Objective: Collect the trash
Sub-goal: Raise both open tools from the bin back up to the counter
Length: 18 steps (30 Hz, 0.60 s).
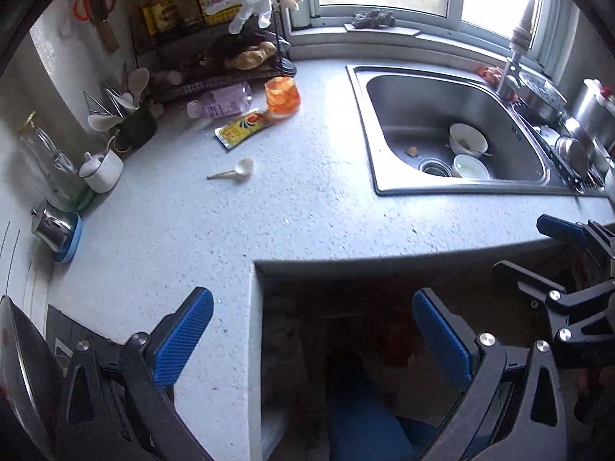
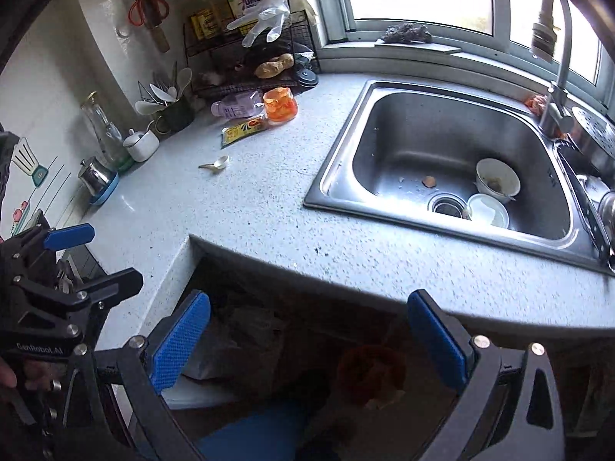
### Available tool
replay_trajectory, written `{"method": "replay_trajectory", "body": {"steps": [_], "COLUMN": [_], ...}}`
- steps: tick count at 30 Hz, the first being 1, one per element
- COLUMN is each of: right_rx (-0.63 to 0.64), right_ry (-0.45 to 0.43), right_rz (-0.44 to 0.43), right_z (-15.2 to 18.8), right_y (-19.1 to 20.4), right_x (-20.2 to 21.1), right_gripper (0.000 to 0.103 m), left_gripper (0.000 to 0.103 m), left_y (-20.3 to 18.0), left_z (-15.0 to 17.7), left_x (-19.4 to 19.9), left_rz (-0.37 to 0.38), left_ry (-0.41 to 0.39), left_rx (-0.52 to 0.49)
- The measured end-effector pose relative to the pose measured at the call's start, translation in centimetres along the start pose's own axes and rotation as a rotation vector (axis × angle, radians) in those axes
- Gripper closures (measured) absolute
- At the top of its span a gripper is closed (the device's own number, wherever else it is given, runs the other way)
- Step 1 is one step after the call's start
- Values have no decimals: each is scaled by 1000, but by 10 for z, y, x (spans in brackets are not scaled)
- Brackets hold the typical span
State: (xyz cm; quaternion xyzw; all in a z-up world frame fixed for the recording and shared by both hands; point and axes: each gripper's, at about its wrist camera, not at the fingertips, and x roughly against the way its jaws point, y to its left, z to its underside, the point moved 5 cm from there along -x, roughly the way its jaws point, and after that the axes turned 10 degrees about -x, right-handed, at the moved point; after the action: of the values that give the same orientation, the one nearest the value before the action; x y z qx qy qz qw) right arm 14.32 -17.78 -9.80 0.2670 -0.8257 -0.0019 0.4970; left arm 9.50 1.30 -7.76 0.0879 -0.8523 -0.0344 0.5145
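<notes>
Trash lies at the back left of the speckled countertop (image 1: pixel 307 199): a flat yellow wrapper (image 1: pixel 244 127) (image 2: pixel 243 130), a clear plastic bottle (image 1: pixel 221 103) (image 2: pixel 234 106) on its side, an orange translucent cup (image 1: pixel 282 96) (image 2: pixel 280 105) and a white plastic spoon (image 1: pixel 234 171) (image 2: pixel 216 164). My left gripper (image 1: pixel 313 338) (image 2: pixel 96 259) hangs open over the counter's inner corner, well short of the trash, nothing between its blue pads. My right gripper (image 2: pixel 309 340) (image 1: pixel 538 249) is open too, in front of the counter edge, holding nothing.
A steel sink (image 2: pixel 442 115) on the right holds two dirty bowls (image 2: pixel 496 182); a faucet (image 2: pixel 555 107) rises behind it. A wire rack (image 1: pixel 215 61), a utensil holder (image 1: pixel 134 123), a white pot (image 1: pixel 102 171) and a glass bottle (image 1: pixel 54 161) line the left wall. A plastic bag (image 2: pixel 238 342) sits under the counter.
</notes>
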Motion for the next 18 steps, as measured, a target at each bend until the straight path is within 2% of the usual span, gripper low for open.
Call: {"method": "replay_trajectory", "body": {"steps": [3,5,10,18], "right_rx": [30,50,88,160], "right_ry": [2,5,31,93], "right_rz": [-7,0,-22,-33], "right_z": [-26,-44,-90,-141], "right_y": [12,20,38,67], "right_x": [-17,-28,-61,-118], "right_gripper": [1,1,1,1], "left_gripper": [0,1,1,1], "left_y": [19,34,76,137], "left_z": [-21,-37,-63,-91], "left_x": [-12,-24,-50,-90], "left_rz": [25,14,9,-7], "left_ry": [-19,-15,21,75], "left_rx": [21,38,83,137]}}
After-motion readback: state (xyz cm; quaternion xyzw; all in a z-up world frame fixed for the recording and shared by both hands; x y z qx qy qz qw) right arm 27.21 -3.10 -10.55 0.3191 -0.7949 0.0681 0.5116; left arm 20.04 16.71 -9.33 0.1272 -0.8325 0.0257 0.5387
